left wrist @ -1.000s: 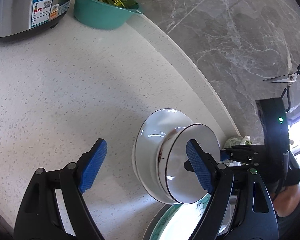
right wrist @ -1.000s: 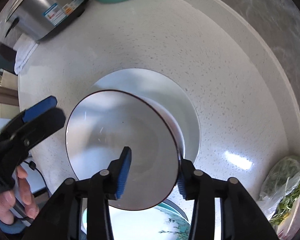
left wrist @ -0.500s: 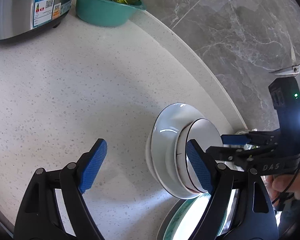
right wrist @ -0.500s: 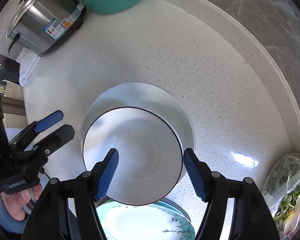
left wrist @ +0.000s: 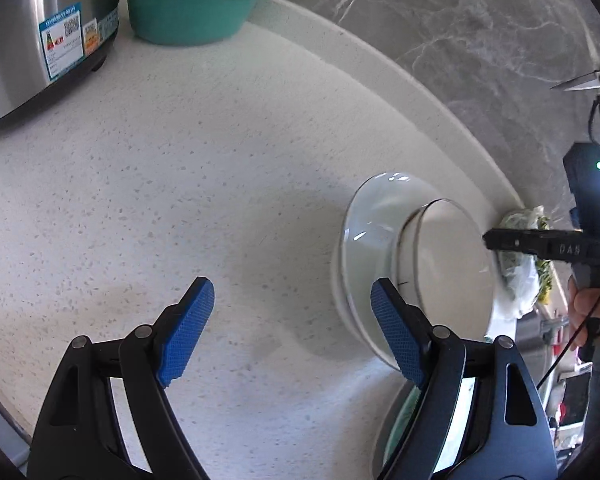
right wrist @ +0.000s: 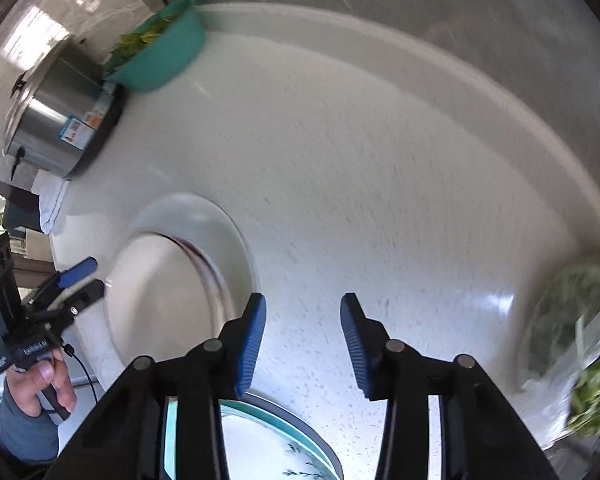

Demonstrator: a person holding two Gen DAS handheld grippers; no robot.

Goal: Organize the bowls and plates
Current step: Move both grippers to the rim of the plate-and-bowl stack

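We see a white bowl (left wrist: 450,264) with a dark rim line nested in a wider white bowl (left wrist: 370,232) at mid-right on the tabletop (left wrist: 180,160). Left tool (left wrist: 292,328) gapes empty; right tool (right wrist: 303,344), just closing, holds nothing.

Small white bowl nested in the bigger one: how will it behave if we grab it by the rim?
The small bowl looks glazed and glossy, so the pads would probably slip unless they straddle the rim. It seems rigid ceramic, likely chippable if knocked. It sits loosely in the larger bowl, so a sideways push would probably rock or slide it rather than tip both.
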